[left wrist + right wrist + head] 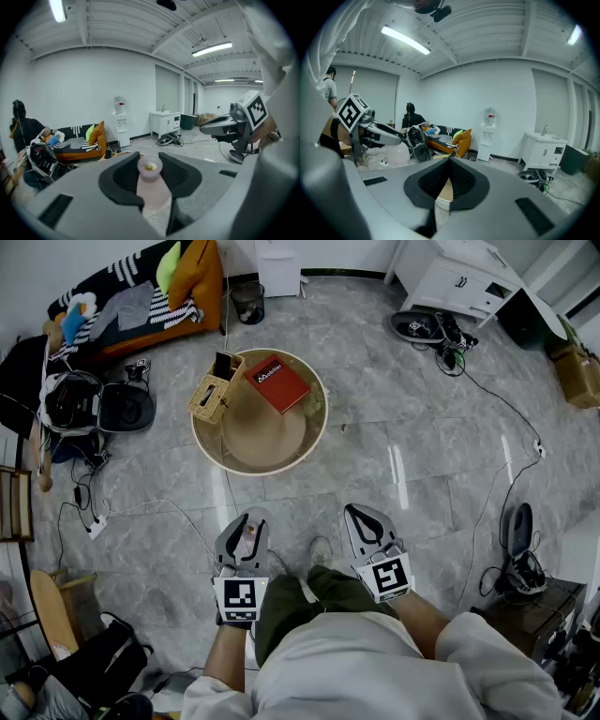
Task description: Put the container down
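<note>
A translucent pinkish container (151,178) with a round top sits between the pads of my left gripper (149,155), which is shut on it. In the head view the left gripper (242,532) is held low in front of the person's body, with the container (247,538) in its jaws, well short of the round wooden table (310,440). My right gripper (364,521) is level with it to the right. Its jaws meet at the tips with nothing between them (449,160). The right gripper view shows the left gripper (375,131) and the container (398,155) from the side.
On the round table lie a red book (277,382) and a wicker box (214,390). An orange sofa (141,296) and a bin (247,302) stand beyond it, a white cabinet (459,277) at the back right. Cables (487,399) and shoes (427,327) lie on the tiled floor.
</note>
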{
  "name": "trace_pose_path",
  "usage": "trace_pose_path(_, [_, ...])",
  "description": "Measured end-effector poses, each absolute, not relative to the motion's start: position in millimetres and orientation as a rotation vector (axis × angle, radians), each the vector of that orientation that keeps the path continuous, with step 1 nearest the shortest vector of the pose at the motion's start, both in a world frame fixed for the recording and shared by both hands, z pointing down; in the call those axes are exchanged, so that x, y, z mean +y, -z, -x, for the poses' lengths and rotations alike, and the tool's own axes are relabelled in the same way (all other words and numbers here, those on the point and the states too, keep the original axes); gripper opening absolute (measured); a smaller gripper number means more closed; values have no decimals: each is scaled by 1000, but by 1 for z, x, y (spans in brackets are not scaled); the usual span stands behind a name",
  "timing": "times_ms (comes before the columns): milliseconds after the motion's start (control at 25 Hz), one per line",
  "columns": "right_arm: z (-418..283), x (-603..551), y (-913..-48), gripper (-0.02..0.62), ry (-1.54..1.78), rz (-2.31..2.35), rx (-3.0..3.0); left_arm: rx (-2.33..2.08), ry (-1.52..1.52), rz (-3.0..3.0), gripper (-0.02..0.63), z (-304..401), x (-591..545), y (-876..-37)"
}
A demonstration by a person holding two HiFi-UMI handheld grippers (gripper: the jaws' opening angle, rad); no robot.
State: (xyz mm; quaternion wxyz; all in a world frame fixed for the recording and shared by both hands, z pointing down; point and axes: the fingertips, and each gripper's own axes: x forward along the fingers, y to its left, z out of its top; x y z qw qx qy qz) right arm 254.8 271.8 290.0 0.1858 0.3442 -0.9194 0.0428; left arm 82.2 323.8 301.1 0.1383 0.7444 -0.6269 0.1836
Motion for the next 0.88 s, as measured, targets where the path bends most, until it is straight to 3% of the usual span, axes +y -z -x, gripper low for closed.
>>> trace_pose_path(880, [-261, 257, -281, 23, -35, -896, -2695, -1861, -516, -2154, 127, -86, 309, -289])
